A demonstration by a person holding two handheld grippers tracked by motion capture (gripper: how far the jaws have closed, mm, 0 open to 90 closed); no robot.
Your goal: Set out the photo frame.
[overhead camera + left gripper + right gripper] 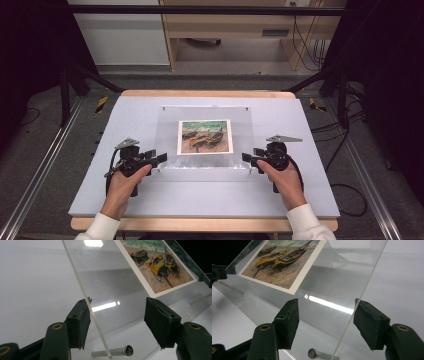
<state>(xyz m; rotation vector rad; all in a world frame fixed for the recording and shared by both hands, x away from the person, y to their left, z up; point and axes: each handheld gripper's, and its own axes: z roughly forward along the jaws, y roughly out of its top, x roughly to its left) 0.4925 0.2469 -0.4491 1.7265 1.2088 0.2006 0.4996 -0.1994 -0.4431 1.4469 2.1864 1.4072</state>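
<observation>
— Where does the clear rectangular acrylic sheet (pixel 205 137) sit from your side?

— It lies on the pale grey table mat (pixel 200 195), lifted off it on small silver metal standoff pegs (pixel 113 351), with the white-bordered print of painted boats (pixel 205 136) at its middle. Everything I say is relative to that sheet. The left gripper (pixel 156 159) is at its near left corner, the right gripper (pixel 248 158) at its near right corner, both about equally close.

— And the edges against the jaws?

— That is what matters. In the left gripper view the sheet's left edge runs up between my two black jaws, close beside the left pad (pixel 80 326), with a clear gap to the other pad. In the right gripper view the right edge passes between the jaws nearer the right pad (pixel 369 323).

— So gripping yet?

— No. Both pairs of jaws stand apart, straddling the edge without pressing on it. I judge the next move is to pinch both corners evenly, since the sheet's long axis spans between my hands.
</observation>
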